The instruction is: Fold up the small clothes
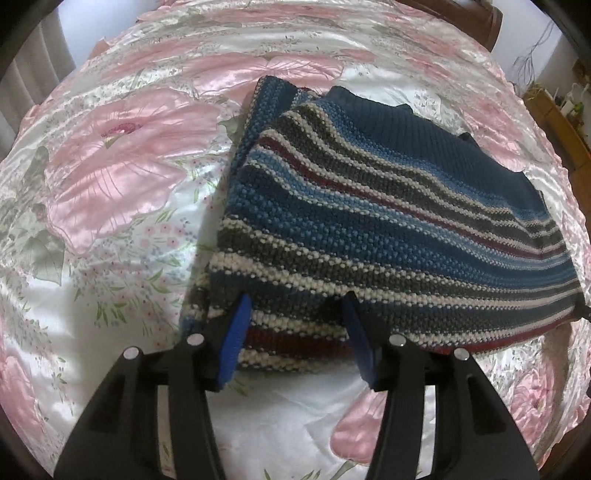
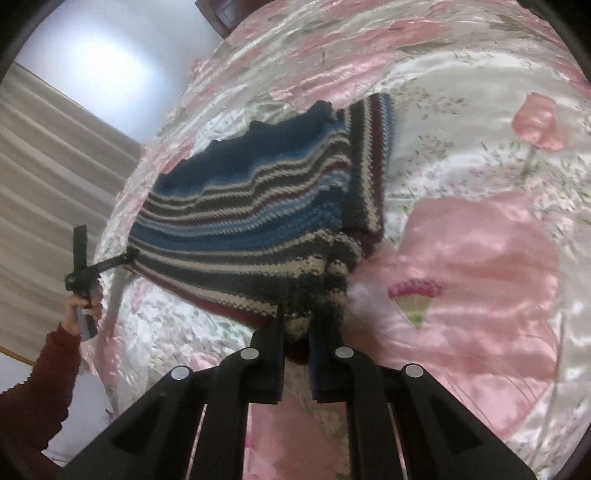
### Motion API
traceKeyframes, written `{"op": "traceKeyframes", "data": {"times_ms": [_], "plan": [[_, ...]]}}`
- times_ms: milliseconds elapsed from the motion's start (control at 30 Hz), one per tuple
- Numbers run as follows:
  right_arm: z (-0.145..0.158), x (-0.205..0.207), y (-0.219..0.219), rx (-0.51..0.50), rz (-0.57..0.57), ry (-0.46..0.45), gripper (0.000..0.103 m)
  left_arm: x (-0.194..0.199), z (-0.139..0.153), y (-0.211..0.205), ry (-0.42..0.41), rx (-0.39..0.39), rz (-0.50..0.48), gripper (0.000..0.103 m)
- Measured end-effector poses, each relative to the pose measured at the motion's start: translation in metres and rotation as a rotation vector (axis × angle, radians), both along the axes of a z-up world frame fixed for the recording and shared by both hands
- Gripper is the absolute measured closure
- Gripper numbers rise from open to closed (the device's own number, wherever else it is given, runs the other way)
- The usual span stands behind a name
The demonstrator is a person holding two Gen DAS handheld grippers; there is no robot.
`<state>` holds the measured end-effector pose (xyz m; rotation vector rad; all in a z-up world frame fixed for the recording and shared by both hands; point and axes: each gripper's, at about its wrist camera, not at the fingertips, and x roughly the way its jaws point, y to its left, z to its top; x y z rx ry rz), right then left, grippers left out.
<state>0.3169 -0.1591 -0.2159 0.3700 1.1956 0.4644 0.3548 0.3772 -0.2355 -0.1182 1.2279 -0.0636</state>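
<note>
A striped knit sweater (image 1: 369,229) in blue, grey, cream and dark red lies folded on the bed, its navy ribbed band on the far side. My left gripper (image 1: 297,299) is open, its blue pads (image 1: 236,339) straddling the sweater's near edge without closing on it. In the right wrist view the sweater (image 2: 251,218) hangs slightly raised at its near corner, where my right gripper (image 2: 297,321) is shut on a bunch of the knit. The left gripper (image 2: 79,273), held by a hand (image 2: 79,306) in a dark red sleeve, meets the sweater's other near corner.
A shiny satin bedspread (image 1: 122,177) with big pink flowers covers the bed all around the sweater. A wooden headboard (image 1: 480,18) is at the far end, beige curtains (image 2: 48,177) hang beside the bed, and wooden furniture (image 1: 554,122) stands at the right.
</note>
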Motion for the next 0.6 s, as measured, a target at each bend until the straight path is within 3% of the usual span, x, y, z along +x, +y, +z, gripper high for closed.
{"op": "traceKeyframes", "data": {"times_ms": [233, 600], "plan": [[-0.038, -0.002, 0.005, -0.034, -0.008, 0.073, 0.093, 0.000, -0.003, 0.000, -0.001, 0.007, -0.004, 0.050], [-0.046, -0.004, 0.006, -0.044, -0.046, 0.078, 0.094, 0.000, -0.007, -0.001, -0.014, 0.019, -0.001, 0.048]]}}
